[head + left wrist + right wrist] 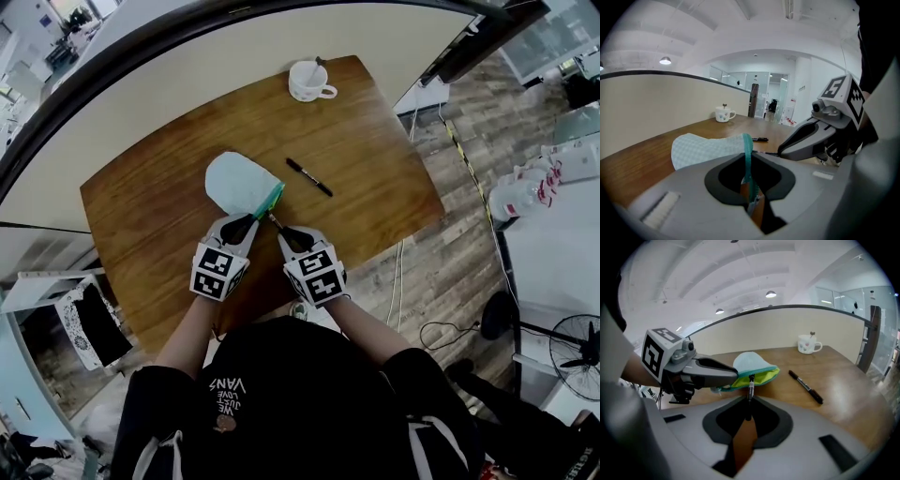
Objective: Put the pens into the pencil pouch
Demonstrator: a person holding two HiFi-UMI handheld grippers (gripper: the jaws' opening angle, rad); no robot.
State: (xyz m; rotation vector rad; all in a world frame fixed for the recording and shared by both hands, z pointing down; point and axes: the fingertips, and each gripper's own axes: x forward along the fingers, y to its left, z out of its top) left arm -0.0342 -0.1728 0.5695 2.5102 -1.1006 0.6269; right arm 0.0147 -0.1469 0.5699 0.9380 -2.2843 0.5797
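Centre of the head view: the left gripper (251, 221) has its jaws clamped on the teal zipper (747, 154) edge of a pencil pouch (239, 184), a soft, rounded case of pale mint fabric with a fine check weave. The pouch lies on the table just above the two grippers. From the right gripper view its mouth gapes, showing a lime-yellow lining.

The right gripper (284, 232), just right of the left one, has its jaws closed on a slim black pen (750, 383). This held pen points up the frame, and its far end is at the rim of the pouch's open mouth.

A second pen (309, 177), black and slender with a clip, lies diagonally on the bare wood to the right of the pouch, apart from it.

The table (169, 225) is a glossy brown wood-grain top with rounded corners. A white ceramic mug (307, 81) with a loop handle stands near its far edge, at the upper middle of the frame, well apart from the pouch. Each gripper has smooth grey jaws and carries a cube with black-and-white square markers.
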